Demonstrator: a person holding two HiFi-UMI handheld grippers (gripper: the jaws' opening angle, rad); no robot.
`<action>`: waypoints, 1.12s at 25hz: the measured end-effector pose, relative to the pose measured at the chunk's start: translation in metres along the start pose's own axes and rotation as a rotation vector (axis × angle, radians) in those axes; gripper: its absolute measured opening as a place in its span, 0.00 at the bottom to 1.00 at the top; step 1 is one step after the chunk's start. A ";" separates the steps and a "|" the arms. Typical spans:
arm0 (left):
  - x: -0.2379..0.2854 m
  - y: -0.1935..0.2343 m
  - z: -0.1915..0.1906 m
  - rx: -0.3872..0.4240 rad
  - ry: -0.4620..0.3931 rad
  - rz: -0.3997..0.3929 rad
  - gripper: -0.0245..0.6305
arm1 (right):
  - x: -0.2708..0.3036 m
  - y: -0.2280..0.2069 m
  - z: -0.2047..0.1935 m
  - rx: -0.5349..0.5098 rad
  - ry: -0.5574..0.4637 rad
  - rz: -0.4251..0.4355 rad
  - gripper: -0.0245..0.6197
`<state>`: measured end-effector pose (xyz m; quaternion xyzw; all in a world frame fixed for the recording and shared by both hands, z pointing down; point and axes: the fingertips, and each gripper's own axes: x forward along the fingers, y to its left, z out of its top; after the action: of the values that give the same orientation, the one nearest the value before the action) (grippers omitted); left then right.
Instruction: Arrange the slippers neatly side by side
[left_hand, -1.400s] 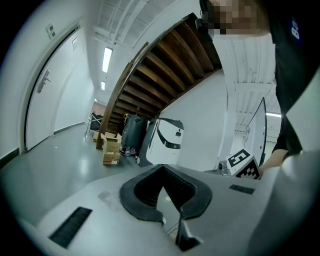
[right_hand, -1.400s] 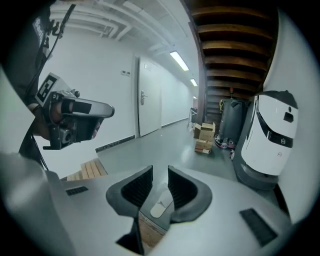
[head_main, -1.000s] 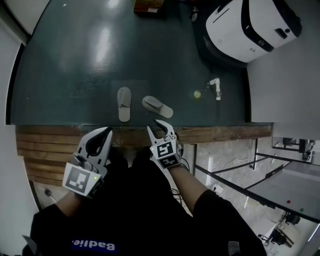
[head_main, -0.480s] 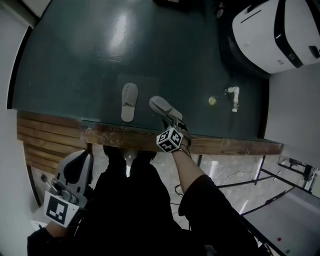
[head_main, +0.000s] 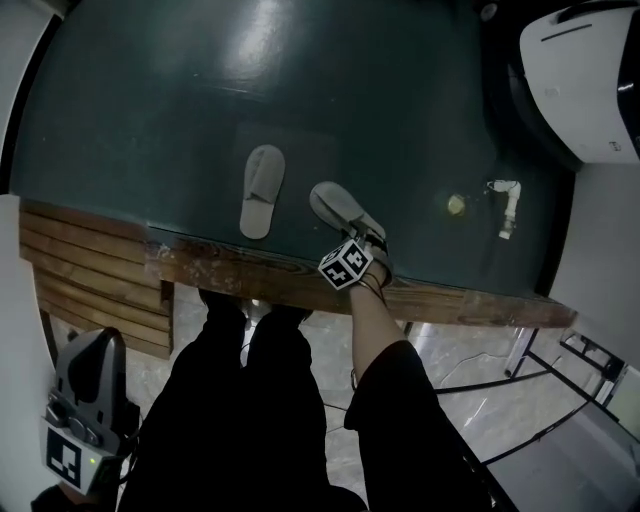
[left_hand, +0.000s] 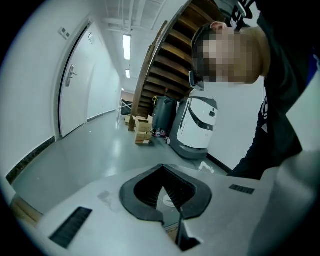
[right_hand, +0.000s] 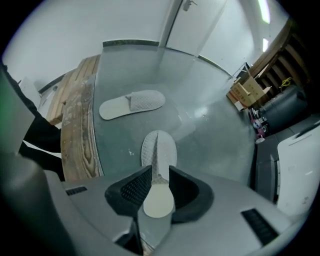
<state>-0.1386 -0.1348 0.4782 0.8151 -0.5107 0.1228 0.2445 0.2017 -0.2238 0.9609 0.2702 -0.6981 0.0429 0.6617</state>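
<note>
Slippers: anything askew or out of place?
Yes. The right slipper lies angled, its toe swung toward the left slipper, which lies straight, so the pair is not parallel. The right gripper is closed on its heel end. Nothing looks spilled or damaged.

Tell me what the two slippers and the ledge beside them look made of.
Left pale slipper and right pale slipper: likely thin fabric, matte, waffle-textured upper. Brown ledge: wood, grain and worn pale patches showing.

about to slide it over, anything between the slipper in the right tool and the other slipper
Nothing visible: only bare dark floor lies between the angled slipper in the right tool and the straight slipper.
</note>
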 end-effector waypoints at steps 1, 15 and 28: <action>0.001 0.006 -0.010 0.000 0.019 0.007 0.02 | 0.012 0.002 0.002 -0.027 0.005 -0.008 0.17; 0.003 0.037 -0.097 -0.102 0.146 0.075 0.02 | 0.095 0.002 -0.018 -0.098 0.179 -0.041 0.17; 0.002 0.032 -0.089 -0.177 0.073 0.068 0.02 | 0.061 0.006 0.022 0.892 0.108 0.206 0.05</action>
<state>-0.1613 -0.1012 0.5637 0.7674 -0.5376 0.1151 0.3299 0.1804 -0.2471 1.0181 0.4552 -0.5992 0.4185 0.5085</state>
